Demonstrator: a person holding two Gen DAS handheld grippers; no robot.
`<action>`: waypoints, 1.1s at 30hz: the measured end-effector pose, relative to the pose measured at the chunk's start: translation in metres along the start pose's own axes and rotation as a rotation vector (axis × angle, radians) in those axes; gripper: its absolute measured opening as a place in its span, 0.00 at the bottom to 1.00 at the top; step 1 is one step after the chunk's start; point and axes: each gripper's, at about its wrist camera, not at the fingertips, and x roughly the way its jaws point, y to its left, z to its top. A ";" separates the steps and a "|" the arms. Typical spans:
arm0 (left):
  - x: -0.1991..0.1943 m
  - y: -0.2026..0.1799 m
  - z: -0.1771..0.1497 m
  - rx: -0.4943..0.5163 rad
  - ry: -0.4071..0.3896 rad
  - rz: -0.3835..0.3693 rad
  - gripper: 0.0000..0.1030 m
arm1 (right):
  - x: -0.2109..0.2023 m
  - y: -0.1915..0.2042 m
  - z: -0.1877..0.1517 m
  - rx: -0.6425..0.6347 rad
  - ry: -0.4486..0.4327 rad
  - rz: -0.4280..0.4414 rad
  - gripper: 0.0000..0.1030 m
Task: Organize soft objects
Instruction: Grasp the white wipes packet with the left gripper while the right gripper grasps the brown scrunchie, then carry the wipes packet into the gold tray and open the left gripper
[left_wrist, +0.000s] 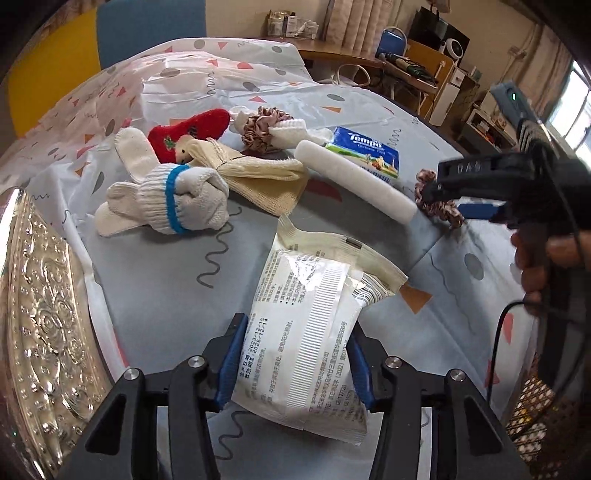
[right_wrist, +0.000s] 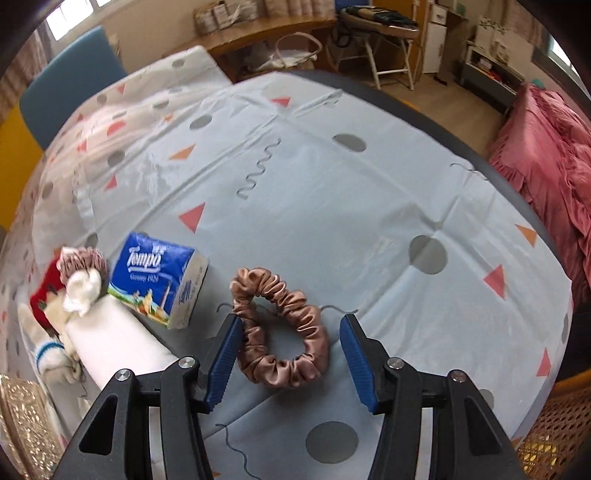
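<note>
A white wipes packet (left_wrist: 314, 295) with printed text stands tilted off the tablecloth, and my left gripper (left_wrist: 295, 332) is shut on its lower part, blue pads pressing both sides. A brown satin scrunchie (right_wrist: 317, 332) lies flat on the cloth. My right gripper (right_wrist: 291, 321) points down over it, open; the left pad touches the ring's edge and the right pad stands apart from it. In the left wrist view the right gripper (left_wrist: 443, 201), in a hand, sits over that scrunchie (left_wrist: 452, 218) at the right.
Behind lie a white glove with a blue band (left_wrist: 173, 199), a red sock (left_wrist: 192, 133), a cream cloth (left_wrist: 258, 173), a second scrunchie (left_wrist: 262, 129), a white roll (left_wrist: 354, 181) and a blue tissue pack (right_wrist: 155, 273). A silver embossed tray (left_wrist: 40, 332) is at the left, a wicker basket (left_wrist: 532, 417) at the right.
</note>
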 end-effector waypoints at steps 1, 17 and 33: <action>-0.003 0.000 0.004 -0.012 -0.009 -0.006 0.50 | 0.002 0.001 0.000 -0.009 0.001 -0.005 0.54; -0.119 0.095 0.115 -0.234 -0.243 0.114 0.49 | 0.003 0.025 -0.013 -0.163 0.004 -0.011 0.20; -0.248 0.288 -0.006 -0.553 -0.369 0.391 0.50 | 0.001 0.036 -0.019 -0.251 -0.031 -0.064 0.20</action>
